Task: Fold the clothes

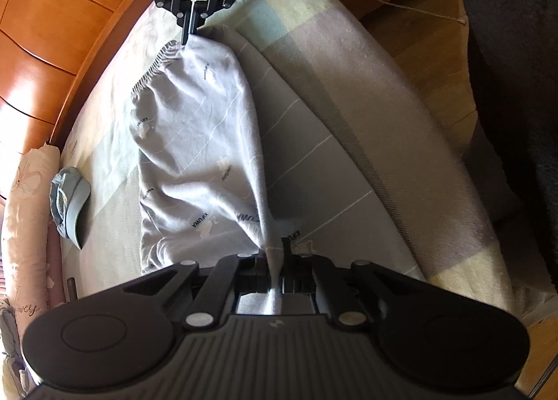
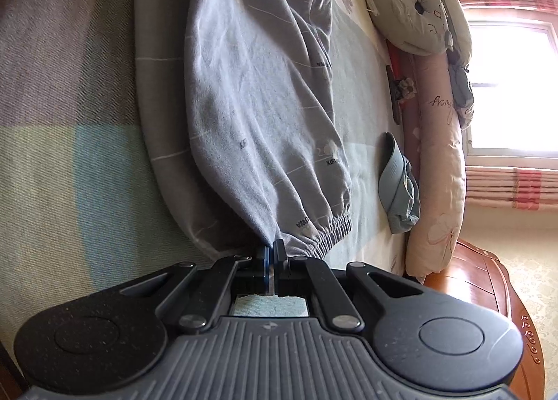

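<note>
Between both grippers, grey garment (image 1: 195,141) stretched over bed (image 1: 314,162), each end pinched

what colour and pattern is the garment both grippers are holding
Pale grey garment with thin white lines and small dark lettering, clearest in the right wrist view.

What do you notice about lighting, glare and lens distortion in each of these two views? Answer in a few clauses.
Left wrist view: sun glare bleaches the wooden bed frame at left, the fisheye bows the bed edge, and the grey garment shows soft fold shadows. Right wrist view: the window is blown out white, the curtains beside it curve, and the garment near the right gripper stays evenly lit.
</note>
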The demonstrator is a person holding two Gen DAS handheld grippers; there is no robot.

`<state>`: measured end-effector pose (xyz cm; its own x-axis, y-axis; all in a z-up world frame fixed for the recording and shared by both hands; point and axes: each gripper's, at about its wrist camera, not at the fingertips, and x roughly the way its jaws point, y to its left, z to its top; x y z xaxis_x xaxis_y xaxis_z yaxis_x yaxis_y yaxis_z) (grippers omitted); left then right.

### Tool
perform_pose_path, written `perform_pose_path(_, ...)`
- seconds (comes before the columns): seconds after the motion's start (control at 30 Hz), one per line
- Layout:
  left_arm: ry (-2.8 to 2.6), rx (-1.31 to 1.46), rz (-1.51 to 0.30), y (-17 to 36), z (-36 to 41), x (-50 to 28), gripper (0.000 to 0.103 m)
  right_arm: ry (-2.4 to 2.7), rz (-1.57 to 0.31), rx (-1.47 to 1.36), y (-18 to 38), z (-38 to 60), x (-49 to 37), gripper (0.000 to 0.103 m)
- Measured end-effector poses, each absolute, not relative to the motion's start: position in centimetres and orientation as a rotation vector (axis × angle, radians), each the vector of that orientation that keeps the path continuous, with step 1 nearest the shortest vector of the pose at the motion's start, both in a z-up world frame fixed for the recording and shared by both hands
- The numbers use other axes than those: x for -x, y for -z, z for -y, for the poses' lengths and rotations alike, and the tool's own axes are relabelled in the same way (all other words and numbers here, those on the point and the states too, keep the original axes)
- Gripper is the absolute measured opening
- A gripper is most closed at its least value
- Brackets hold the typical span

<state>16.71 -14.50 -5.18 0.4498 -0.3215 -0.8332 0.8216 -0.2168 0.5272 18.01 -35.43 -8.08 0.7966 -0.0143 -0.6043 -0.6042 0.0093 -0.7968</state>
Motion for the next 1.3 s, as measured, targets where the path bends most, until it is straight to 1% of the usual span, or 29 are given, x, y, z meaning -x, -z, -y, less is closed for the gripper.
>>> perform_pose_path(0.27, 1.156, -1.389, -0.491, 5.3, 13.7, -16.0, 0.001, -0.532, -0.559, 1.488, 9.2, 34.9, -16.7, 0.003)
perform_pose_path(0.5, 1.177, -1.324, -0.501, 4.8, 13.9, -16.4, 0.001, -0.527, -0.533, 1.502, 8.2, 34.1, -16.0, 0.003)
perform_pose_path(0.7, 1.22, -1.279, -0.496, 4.9, 14.7, -16.7, 0.001, -0.466, -0.586, 1.562, 9.1, 35.6, -17.0, 0.003)
perform_pose_path(0.83, 1.235, -1.262, -0.509, 5.4, 15.1, -17.0, 0.002, -0.451, -0.621, 1.552, 9.5, 35.7, -16.9, 0.003)
perform_pose_path(0.87, 1.235, -1.241, -0.521, 5.3, 15.2, -17.2, 0.003, -0.441, -0.635, 1.538, 9.4, 35.8, -17.0, 0.003)
perform_pose_path(0.9, 1.238, -1.222, -0.529, 5.1, 15.1, -17.5, 0.008, -0.429, -0.65, 1.523, 9.2, 35.8, -17.1, 0.003)
perform_pose_path(0.93, 1.24, -1.202, -0.537, 4.8, 15.0, -17.7, 0.008, -0.413, -0.668, 1.505, 8.9, 35.9, -17.3, 0.004)
perform_pose_path(1.0, 1.239, -1.171, -0.536, 4.2, 14.8, -18.0, 0.01, -0.363, -0.702, 1.463, 8.1, 36.2, -17.8, 0.009)
perform_pose_path(1.03, 1.241, -1.149, -0.545, 3.6, 14.5, -18.3, 0.011, -0.334, -0.723, 1.427, 7.5, 36.3, -18.2, 0.009)
perform_pose_path(1.07, 1.242, -1.127, -0.555, 3.0, 14.2, -18.6, 0.013, -0.305, -0.738, 1.383, 6.7, 36.4, -18.4, 0.01)
perform_pose_path(1.1, 1.239, -1.108, -0.572, 2.5, 13.7, -19.1, 0.019, -0.276, -0.755, 1.332, 6.0, 36.6, -18.7, 0.014)
perform_pose_path(1.13, 1.235, -1.089, -0.588, 2.0, 13.2, -19.5, 0.02, -0.248, -0.772, 1.272, 5.1, 36.7, -19.0, 0.017)
perform_pose_path(1.17, 1.232, -1.07, -0.605, 1.6, 12.6, -19.9, 0.025, -0.228, -0.785, 1.201, 4.3, 36.8, -19.4, 0.019)
perform_pose_path(1.2, 1.229, -1.051, -0.621, 1.1, 12.1, -20.3, 0.029, -0.219, -0.791, 1.113, 3.5, 36.9, -19.7, 0.019)
perform_pose_path(1.3, 1.198, -1.0, -0.667, -0.1, 10.6, -21.5, 0.034, -0.191, -0.802, 0.851, 1.2, 36.9, -20.6, 0.022)
